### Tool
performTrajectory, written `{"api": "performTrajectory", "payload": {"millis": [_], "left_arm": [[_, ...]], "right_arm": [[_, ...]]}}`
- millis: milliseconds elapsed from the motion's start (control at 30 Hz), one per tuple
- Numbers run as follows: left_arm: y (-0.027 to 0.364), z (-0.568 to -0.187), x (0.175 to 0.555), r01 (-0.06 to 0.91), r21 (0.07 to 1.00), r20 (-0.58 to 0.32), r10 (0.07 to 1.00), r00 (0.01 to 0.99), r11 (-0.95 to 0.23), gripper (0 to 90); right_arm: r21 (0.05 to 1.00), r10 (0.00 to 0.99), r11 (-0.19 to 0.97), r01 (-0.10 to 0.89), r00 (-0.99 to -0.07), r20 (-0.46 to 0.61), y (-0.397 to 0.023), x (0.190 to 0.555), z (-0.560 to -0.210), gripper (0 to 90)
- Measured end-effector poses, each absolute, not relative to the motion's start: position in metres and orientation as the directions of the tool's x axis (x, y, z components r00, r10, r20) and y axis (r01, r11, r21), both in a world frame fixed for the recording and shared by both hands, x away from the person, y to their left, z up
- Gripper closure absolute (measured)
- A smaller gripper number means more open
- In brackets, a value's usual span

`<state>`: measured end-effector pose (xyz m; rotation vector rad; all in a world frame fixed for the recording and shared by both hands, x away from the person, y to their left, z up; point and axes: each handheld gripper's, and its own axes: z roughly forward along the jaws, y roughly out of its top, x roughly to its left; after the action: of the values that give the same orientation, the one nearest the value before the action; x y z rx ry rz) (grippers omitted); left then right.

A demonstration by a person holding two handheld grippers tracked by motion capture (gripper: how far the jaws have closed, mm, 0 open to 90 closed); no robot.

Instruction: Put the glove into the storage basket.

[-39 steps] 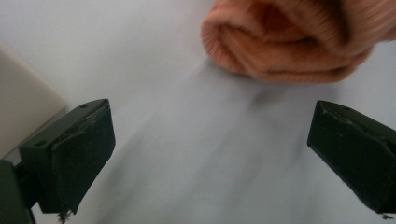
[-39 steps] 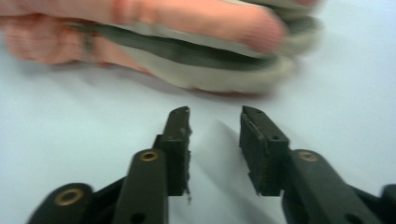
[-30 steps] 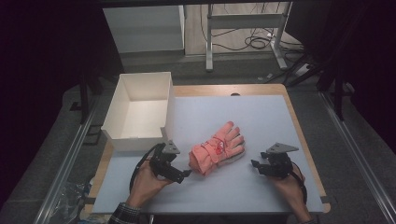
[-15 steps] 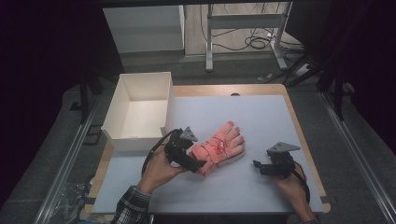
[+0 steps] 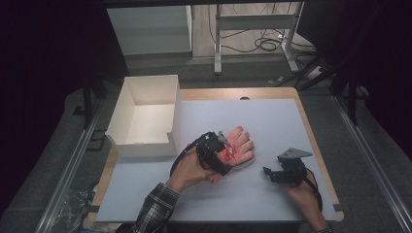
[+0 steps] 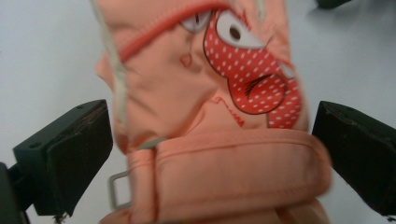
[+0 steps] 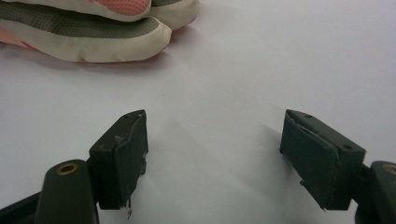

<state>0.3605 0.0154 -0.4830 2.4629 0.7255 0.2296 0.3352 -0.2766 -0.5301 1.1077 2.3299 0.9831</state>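
Note:
An orange glove with a red dotted cartoon print lies in the middle of the pale mat, fingers pointing away. My left gripper reaches over its cuff end. In the left gripper view the strapped cuff sits between the two black jaws of that gripper, which stand wide and open beside it. My right gripper rests low on the mat to the glove's right, apart from it. Its jaws have just been opening and have only bare mat between them. The glove's pale fingertips lie ahead of it at upper left.
An open white box stands at the table's back left, next to the mat. The wooden table edge runs along the right. Desk legs and cables lie on the floor beyond.
My left gripper has moved right and away from the person, from beside the glove's cuff to over it. The right gripper has stayed in place.

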Motion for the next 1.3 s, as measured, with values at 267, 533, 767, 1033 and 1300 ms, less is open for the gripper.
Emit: {"api": "performTrajectory", "payload": {"millis": [267,533,767,1033,1300], "left_arm": [[0.013,-0.506,0.363,0.454,0.511,0.012,0.534,0.845,-0.730,0.0],[0.008,-0.517,0.360,0.441,0.476,0.040,0.520,0.853,-0.761,7.1],[0.010,-0.512,0.358,0.436,0.486,-0.001,0.498,0.867,-0.758,36.5],[0.019,-0.506,0.361,0.456,0.524,-0.059,0.504,0.862,-0.719,50.0],[0.022,-0.493,0.365,0.473,0.543,-0.052,0.534,0.844,-0.694,50.0]], "right_arm": [[0.729,0.785,0.446,0.519,-0.618,-0.041,-0.277,0.335,-0.530,23.6],[0.729,0.785,0.447,0.518,-0.619,-0.041,-0.276,0.335,-0.530,23.5],[0.729,0.785,0.448,0.518,-0.618,-0.043,-0.276,0.335,-0.531,23.6],[0.729,0.784,0.448,0.518,-0.619,-0.042,-0.277,0.335,-0.531,23.5],[0.730,0.785,0.447,0.517,-0.619,-0.042,-0.276,0.335,-0.531,23.5]]}}
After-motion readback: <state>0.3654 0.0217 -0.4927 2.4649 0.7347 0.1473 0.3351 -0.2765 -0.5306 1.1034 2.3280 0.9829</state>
